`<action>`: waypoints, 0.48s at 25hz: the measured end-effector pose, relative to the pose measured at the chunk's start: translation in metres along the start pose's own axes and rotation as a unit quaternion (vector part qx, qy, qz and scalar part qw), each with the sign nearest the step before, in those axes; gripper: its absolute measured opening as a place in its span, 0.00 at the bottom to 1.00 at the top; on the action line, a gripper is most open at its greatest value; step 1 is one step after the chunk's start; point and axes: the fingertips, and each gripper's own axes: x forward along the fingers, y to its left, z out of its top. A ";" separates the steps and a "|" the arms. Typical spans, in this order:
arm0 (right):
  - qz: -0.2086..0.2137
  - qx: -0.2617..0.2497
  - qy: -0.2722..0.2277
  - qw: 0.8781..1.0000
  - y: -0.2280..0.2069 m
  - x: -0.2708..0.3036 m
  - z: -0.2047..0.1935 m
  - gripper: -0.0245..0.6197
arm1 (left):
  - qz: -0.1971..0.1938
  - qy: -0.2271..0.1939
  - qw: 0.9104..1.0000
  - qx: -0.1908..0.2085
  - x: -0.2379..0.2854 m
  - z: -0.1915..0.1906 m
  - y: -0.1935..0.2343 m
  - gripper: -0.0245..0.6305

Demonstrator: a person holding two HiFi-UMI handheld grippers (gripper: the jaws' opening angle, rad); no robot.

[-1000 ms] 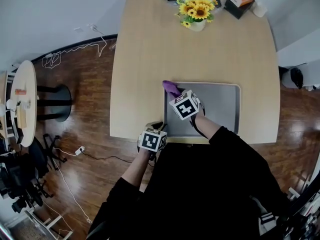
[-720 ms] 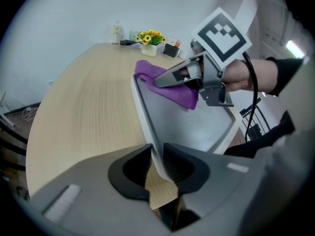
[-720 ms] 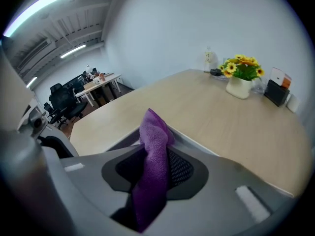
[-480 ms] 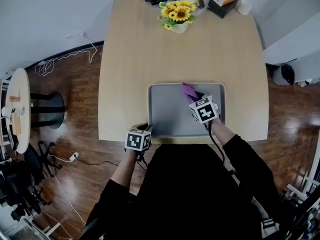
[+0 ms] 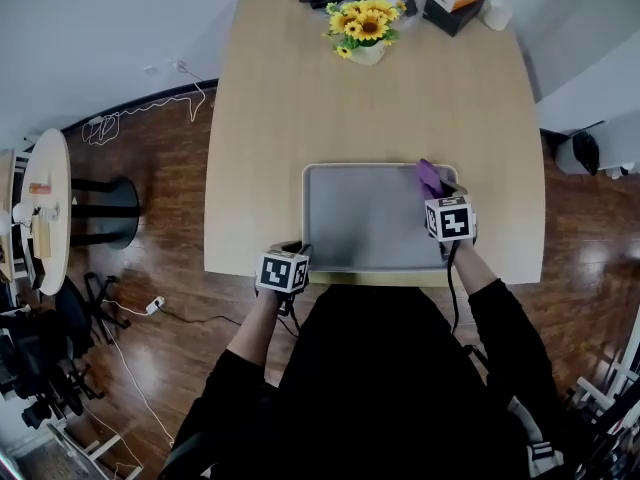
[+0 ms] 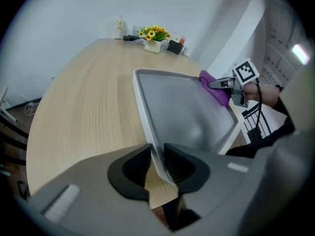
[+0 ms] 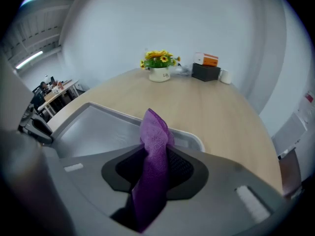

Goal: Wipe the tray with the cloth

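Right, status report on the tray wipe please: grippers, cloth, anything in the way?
Left hand-held gripper shut on tray, near-left rim. Right hand-held gripper shut on purple cloth, tray's far-right corner. Nothing in the way.

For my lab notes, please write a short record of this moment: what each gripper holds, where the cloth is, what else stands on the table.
left gripper: shut on the near left rim of the tray
right gripper: shut on the purple cloth
cloth place: at the tray's far right corner
table: wooden, a sunflower pot at its far end
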 end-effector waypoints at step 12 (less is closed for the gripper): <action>0.173 -0.144 0.001 0.974 0.277 0.047 0.056 0.22 | -0.008 -0.030 1.000 0.004 0.002 0.002 0.003 0.15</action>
